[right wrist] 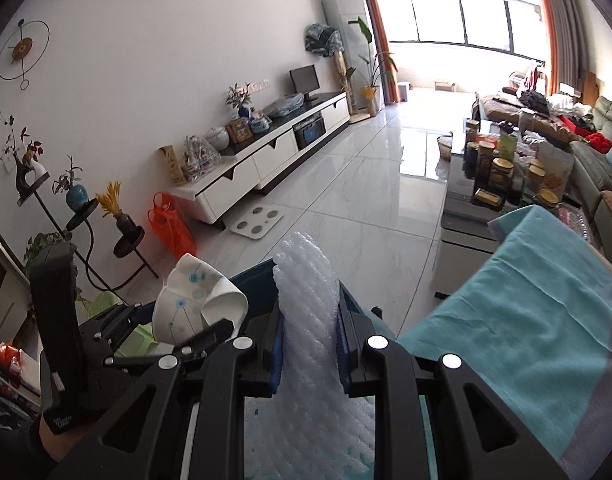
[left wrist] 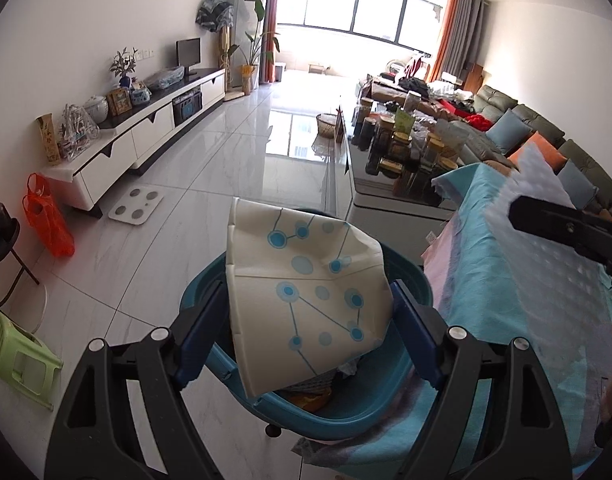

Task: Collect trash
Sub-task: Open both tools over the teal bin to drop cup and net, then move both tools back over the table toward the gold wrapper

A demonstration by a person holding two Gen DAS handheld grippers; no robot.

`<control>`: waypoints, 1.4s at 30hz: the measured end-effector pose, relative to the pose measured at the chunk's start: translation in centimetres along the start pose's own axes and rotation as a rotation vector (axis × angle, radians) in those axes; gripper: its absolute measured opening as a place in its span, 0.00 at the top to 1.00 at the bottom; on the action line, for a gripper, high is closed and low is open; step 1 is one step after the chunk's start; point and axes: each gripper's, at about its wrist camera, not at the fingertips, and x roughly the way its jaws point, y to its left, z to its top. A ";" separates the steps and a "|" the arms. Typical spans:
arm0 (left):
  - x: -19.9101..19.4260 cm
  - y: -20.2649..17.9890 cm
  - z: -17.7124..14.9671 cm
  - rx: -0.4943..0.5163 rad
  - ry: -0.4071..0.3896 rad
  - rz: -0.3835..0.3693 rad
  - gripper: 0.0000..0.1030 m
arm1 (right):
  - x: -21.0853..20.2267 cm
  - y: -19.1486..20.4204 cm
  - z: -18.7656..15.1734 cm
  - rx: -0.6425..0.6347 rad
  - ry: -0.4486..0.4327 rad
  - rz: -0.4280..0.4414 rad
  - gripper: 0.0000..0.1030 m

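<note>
Left gripper (left wrist: 312,320): clamped on a crushed paper cup (left wrist: 306,300), its blue pads pressed to the cup's two sides; jaws wide because the cup is wide.
Paper cup: white with blue dots and lines, held directly over the mouth of the teal bin (left wrist: 346,412); its lower edge dips inside the rim.
Teal bin: on the floor just beside the cloth-covered table's near corner; the cup covers most of the opening, and only scraps of orange and pale rubbish show under it.
Right gripper (right wrist: 310,344): closed narrowly on a sheet of white foam wrap (right wrist: 306,300), which stands up between the fingers.
Foam wrap, lower part: runs under the gripper body and is cut off at the frame's bottom edge.
Table (right wrist: 526,320): draped in a turquoise cloth; its top surface is cut off at the right.
Bin from the right wrist: only a dark teal sliver shows behind the foam.
</note>
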 end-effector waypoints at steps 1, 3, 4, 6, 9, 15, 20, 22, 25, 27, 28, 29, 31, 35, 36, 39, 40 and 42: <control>0.6 -0.2 0.2 -0.003 0.007 0.002 0.22 | 0.8 0.1 0.3 -0.008 0.012 -0.002 0.81; 1.6 0.0 0.1 -0.010 0.022 0.005 0.22 | 2.1 0.1 0.7 -0.008 0.038 0.004 0.81; 2.1 0.1 0.1 -0.012 0.028 0.009 0.22 | 2.8 0.2 0.8 -0.015 0.051 -0.001 0.81; 3.0 0.3 0.1 -0.012 0.044 0.017 0.22 | 4.3 0.3 1.2 -0.025 0.078 -0.004 0.81; 4.6 0.4 0.1 -0.018 0.070 0.023 0.22 | 6.4 0.7 1.8 -0.042 0.118 -0.006 0.81; 8.0 1.2 0.3 -0.040 0.134 0.026 0.22 | 10.6 1.4 2.2 -0.078 0.230 -0.032 0.80; 9.9 1.4 0.4 -0.033 0.156 0.049 0.21 | 13.4 2.0 1.6 -0.103 0.320 -0.059 0.77; 10.5 1.5 0.6 -0.031 0.164 0.058 0.21 | 13.9 1.9 1.3 -0.108 0.332 -0.075 0.71; 11.2 1.3 0.6 -0.017 0.175 0.061 0.17 | 14.3 1.9 1.1 -0.109 0.340 -0.087 0.60; 11.2 1.3 0.8 -0.021 0.171 0.062 0.15 | 14.2 1.5 1.1 -0.101 0.338 -0.079 0.59; 11.1 1.2 0.9 -0.019 0.163 0.066 0.15 | 14.1 1.3 1.2 -0.100 0.332 -0.079 0.58; 11.0 1.2 1.1 -0.017 0.154 0.073 0.15 | 14.0 1.2 1.3 -0.097 0.328 -0.077 0.52; 10.6 1.4 1.2 -0.025 0.146 0.076 0.13 | 13.7 1.0 1.5 -0.084 0.315 -0.069 0.47; 9.1 2.0 1.1 -0.048 0.116 0.092 0.10 | 13.0 0.7 2.1 -0.064 0.286 -0.055 0.34; 8.6 2.3 1.0 -0.057 0.107 0.095 0.10 | 12.7 0.6 2.2 -0.064 0.276 -0.058 0.33; 6.7 2.7 0.7 -0.078 0.074 0.096 0.09 | 11.7 0.4 2.5 -0.044 0.247 -0.044 0.33; 5.8 3.2 0.4 -0.083 0.061 0.095 0.08 | 11.4 0.2 2.5 -0.040 0.236 -0.038 0.32; 4.4 3.6 0.3 -0.101 0.035 0.090 0.06 | 10.2 0.0 2.4 -0.027 0.204 -0.032 0.29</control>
